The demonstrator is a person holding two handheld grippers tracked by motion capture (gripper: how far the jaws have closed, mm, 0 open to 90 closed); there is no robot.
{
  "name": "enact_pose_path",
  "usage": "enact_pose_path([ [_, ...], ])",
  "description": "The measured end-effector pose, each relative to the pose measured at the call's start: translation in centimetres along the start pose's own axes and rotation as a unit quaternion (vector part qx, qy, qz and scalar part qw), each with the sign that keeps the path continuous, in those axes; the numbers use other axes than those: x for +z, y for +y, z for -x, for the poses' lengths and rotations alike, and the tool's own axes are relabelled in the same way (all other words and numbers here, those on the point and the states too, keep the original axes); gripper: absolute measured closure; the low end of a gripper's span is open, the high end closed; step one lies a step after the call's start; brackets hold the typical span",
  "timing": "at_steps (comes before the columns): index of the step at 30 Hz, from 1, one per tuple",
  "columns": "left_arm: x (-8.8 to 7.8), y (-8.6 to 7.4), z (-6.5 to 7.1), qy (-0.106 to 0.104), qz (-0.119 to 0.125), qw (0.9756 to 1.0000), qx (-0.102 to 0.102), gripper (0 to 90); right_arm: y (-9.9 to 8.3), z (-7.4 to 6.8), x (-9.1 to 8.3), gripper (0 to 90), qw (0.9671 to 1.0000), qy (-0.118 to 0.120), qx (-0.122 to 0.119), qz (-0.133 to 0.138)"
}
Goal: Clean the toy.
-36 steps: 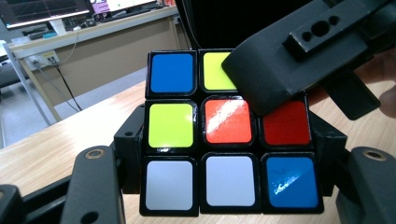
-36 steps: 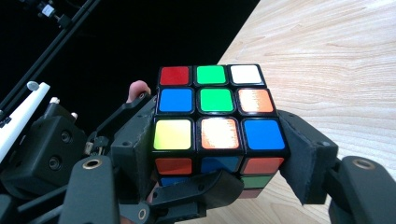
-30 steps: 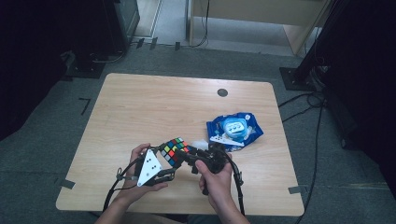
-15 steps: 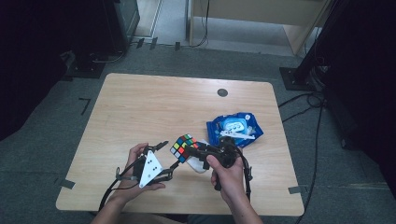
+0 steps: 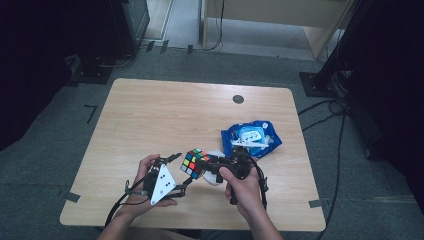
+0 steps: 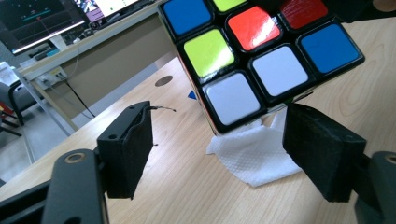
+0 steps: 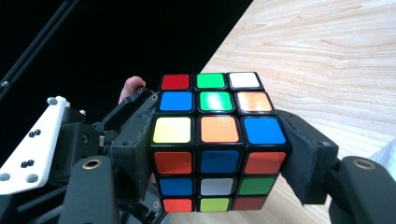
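Lighting, high view: dim overall; table [image 5: 150,115] evenly lit from overhead, the room around the table falling to near-black at left and right. Soft, short shadows beneath the hands. Resolution low, detail grainy.

Left gripper view: bright, diffuse light; glare on the glossy stickers of the cube [image 6: 261,56], strongest on the red and orange ones. Jaws below the cube slightly soft; background beyond the table mildly blurred, lines bending toward the edges.

Right gripper view: cube [image 7: 217,144] sharp, with a sheen on the green centre sticker; area left of the cube black, wood to the right bright.

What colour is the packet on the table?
Blue and white packet, clearest in the high view.
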State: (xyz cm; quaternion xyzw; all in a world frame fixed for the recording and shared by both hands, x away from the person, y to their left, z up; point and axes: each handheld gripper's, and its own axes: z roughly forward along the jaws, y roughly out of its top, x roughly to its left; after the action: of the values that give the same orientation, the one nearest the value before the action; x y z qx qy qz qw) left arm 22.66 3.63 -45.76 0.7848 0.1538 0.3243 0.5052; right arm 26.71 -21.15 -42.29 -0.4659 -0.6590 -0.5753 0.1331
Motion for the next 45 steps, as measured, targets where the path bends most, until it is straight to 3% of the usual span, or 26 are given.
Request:
enact_pose_path([
  [13, 0.2, 0.4, 0.8, -0.024, -0.001, 0.9996, 0.013, 17.8, -0.2, -0.1, 0.5, 34.7, 0.9997, 0.002, -0.007, -0.024],
  [22, 0.3, 0.6, 1.3, -0.029, -0.001, 0.9993, 0.021, 17.7, -0.3, -0.1, 0.8, 34.6, 0.9993, 0.002, -0.006, -0.036],
  [30, 0.3, 0.8, 2.1, -0.043, 0.007, 0.9982, 0.041, 27.0, -0.6, -0.2, 1.4, 34.6, 0.9985, -0.001, -0.007, -0.055],
  [36, 0.2, 0.9, 1.9, -0.055, 0.010, 0.9980, 0.030, 33.4, -0.6, 0.0, 1.6, 34.3, 0.9985, 0.003, -0.006, -0.054],
  [39, -0.1, 1.0, 1.4, -0.042, 0.010, 0.9987, 0.026, 33.5, -0.4, 0.0, 1.4, 34.3, 0.9985, 0.012, -0.006, -0.052],
  [43, -0.5, 0.6, 0.1, -0.026, 0.011, 0.9996, 0.000, 33.5, 0.2, 0.1, 0.1, 35.1, 0.9990, 0.027, -0.031, -0.020],
  [45, -0.7, 0.4, -0.7, -0.019, 0.013, 0.9996, -0.015, 33.5, 0.5, 0.1, -0.5, 36.1, 0.9988, 0.014, -0.048, -0.001],
])
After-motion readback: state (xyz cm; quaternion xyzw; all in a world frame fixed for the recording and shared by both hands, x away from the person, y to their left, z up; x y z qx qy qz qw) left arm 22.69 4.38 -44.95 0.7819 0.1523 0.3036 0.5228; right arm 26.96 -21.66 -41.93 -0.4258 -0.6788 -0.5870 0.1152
